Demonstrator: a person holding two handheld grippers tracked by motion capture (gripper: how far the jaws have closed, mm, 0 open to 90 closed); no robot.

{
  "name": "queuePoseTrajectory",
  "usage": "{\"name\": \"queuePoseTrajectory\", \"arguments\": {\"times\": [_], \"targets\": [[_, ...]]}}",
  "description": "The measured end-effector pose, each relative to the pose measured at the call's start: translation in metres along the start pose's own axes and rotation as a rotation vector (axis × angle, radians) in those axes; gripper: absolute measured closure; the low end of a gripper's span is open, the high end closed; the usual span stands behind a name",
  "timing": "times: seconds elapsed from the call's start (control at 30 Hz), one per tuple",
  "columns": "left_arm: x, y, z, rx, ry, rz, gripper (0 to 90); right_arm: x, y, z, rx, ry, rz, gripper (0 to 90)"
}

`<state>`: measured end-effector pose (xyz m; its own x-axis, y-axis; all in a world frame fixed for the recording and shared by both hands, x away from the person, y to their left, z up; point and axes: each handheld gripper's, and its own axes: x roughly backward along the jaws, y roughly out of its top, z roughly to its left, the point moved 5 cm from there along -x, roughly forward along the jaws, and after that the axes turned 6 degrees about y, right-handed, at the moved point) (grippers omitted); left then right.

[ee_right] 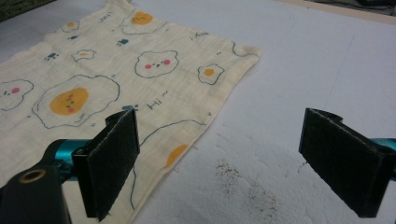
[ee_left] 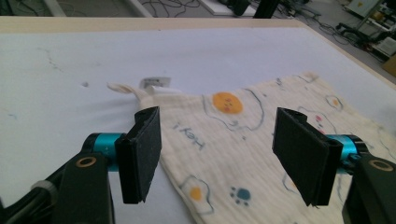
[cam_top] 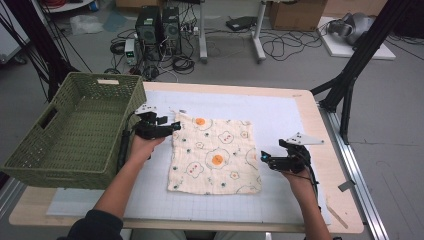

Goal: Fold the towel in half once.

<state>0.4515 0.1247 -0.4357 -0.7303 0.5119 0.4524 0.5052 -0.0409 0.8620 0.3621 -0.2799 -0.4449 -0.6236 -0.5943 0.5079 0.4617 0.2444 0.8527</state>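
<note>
A cream cloth printed with fried eggs and paw marks lies flat on the white mat. My left gripper is at the cloth's far left corner, near its loop and label. In the left gripper view the jaws of the left gripper stand apart over that corner of the cloth, pads clear of the fabric. My right gripper hovers at the cloth's right edge. The right gripper is open, with the cloth's edge under its left pad.
A green woven basket stands at the table's left, close to my left hand. The white mat covers the wooden table. Cables, boxes and stand legs are on the floor beyond.
</note>
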Motion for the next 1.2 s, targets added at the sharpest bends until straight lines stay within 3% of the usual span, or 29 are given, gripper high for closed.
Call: {"name": "queuePoseTrajectory", "arguments": {"times": [0.13,0.23,0.33,0.47,0.67,0.87,1.03,1.2], "targets": [[-0.012,0.006,0.010,0.049,0.014,0.013,33.9,-0.001,0.000,0.001,0.001,0.005,-0.003,11.6],[-0.020,0.007,0.016,0.046,0.056,0.030,33.8,0.000,0.001,0.000,-0.002,0.004,-0.010,11.6],[-0.029,0.007,0.019,0.060,0.067,0.053,34.2,0.000,0.000,0.000,-0.010,0.006,-0.009,11.6],[-0.040,0.002,0.023,0.078,0.088,0.047,37.2,-0.001,0.000,-0.001,-0.013,0.008,-0.005,11.7],[-0.052,-0.009,0.025,0.070,0.148,0.101,43.2,-0.003,-0.001,0.000,-0.012,0.014,0.002,11.6],[-0.060,-0.015,0.022,0.041,0.175,0.123,49.2,-0.007,-0.002,0.001,-0.009,0.016,0.013,11.6],[-0.062,-0.016,0.017,-0.017,0.200,0.133,53.2,-0.008,-0.002,0.000,-0.010,0.013,0.017,11.6],[-0.065,-0.018,0.005,-0.161,0.241,0.156,62.3,-0.010,-0.002,0.001,-0.010,0.012,0.021,11.6]]}}
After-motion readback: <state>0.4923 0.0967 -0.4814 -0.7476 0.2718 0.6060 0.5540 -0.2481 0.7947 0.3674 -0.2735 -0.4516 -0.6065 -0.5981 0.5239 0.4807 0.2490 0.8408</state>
